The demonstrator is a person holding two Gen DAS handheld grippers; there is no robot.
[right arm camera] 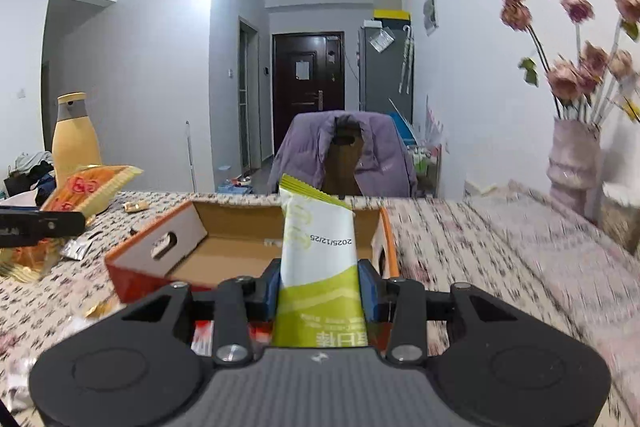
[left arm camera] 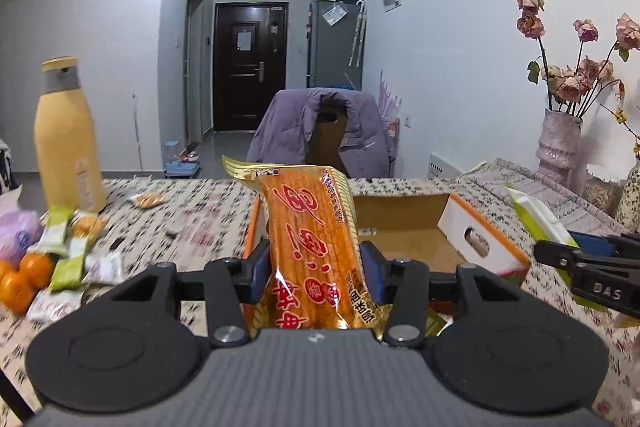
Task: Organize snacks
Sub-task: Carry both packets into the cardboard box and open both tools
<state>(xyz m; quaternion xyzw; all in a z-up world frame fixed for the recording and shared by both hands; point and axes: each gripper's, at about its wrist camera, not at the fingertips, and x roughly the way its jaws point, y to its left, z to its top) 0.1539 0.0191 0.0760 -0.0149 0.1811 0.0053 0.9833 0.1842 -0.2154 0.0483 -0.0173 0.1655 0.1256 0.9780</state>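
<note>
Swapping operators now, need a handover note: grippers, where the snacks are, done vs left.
Left gripper: shut on the orange snack pack, held upright above the table.
Right gripper: shut on the green-and-white sachet, also upright.
Cardboard box: open, straight ahead of both grippers; its visible floor looks bare.
Done: both packs picked up.
Left: put both in the box, then collect the loose snacks on the tablecloth near the oranges and the yellow bottle.

Home: fridge (left arm camera: pixel 335 43), entry door (left arm camera: pixel 250 67), jacket-draped chair (left arm camera: pixel 324 131).
</note>
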